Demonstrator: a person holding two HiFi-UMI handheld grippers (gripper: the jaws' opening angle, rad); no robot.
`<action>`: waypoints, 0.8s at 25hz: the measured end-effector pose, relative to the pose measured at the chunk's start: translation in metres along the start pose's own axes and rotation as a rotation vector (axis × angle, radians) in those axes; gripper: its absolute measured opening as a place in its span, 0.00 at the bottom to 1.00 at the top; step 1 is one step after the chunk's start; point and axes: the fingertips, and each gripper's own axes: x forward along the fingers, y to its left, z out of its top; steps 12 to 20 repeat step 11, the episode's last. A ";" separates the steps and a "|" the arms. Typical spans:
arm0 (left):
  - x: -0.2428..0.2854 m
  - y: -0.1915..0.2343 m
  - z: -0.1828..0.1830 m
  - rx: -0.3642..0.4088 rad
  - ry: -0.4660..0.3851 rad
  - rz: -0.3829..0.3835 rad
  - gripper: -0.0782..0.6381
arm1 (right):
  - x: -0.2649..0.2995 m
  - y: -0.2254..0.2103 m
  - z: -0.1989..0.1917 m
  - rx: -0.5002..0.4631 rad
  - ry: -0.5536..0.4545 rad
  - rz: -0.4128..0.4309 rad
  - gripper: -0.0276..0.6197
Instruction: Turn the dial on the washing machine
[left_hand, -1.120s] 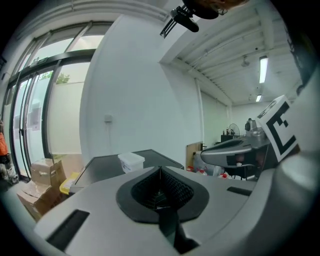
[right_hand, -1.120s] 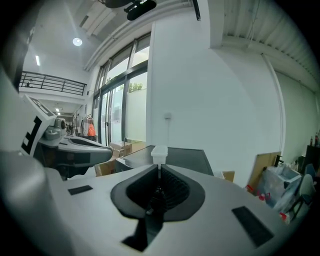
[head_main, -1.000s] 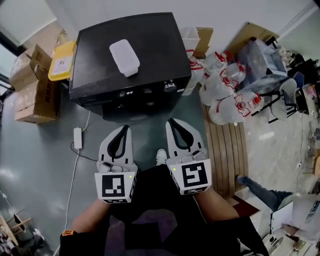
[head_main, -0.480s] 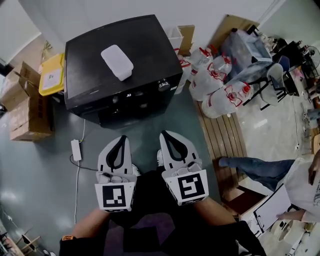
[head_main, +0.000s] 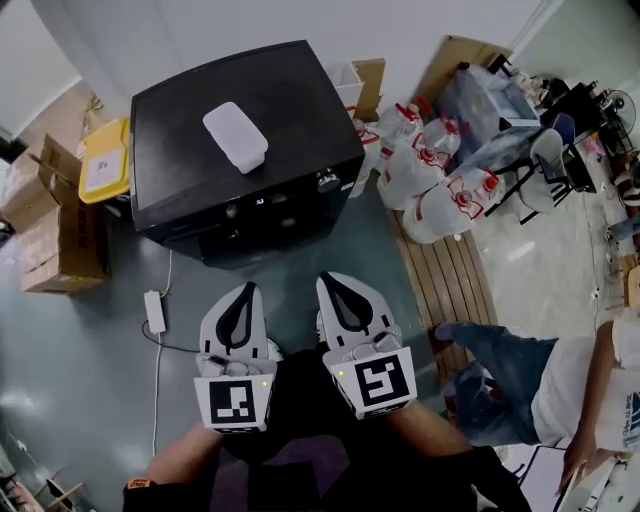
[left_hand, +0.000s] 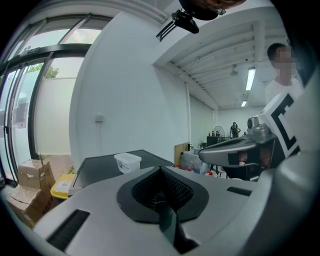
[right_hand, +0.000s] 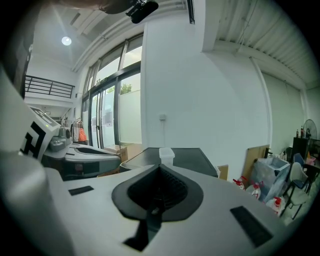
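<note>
Short of the washing machine (head_main: 300, 110), on its front side, the left gripper (head_main: 246, 290) and the right gripper (head_main: 330, 281) are held side by side and aimed at its control panel, presumably to keep it in line for a reach. Both pairs of jaws are pressed together, with nothing pinched. The dial (head_main: 328, 181) is seen at the right end of the machine's front edge, well apart from both grippers. Its setting cannot be read, so the pose suits an approach or a withdrawal alike. A white lidded container (head_main: 236, 136) is set on the machine's top.
</note>
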 end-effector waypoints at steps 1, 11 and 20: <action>0.000 0.001 -0.001 -0.005 0.003 0.003 0.13 | 0.001 0.000 0.000 -0.002 0.000 0.003 0.06; -0.001 0.007 -0.002 -0.013 0.012 0.008 0.13 | 0.006 0.000 0.003 -0.016 -0.039 -0.006 0.06; -0.001 0.007 -0.002 -0.013 0.012 0.008 0.13 | 0.006 0.000 0.003 -0.016 -0.039 -0.006 0.06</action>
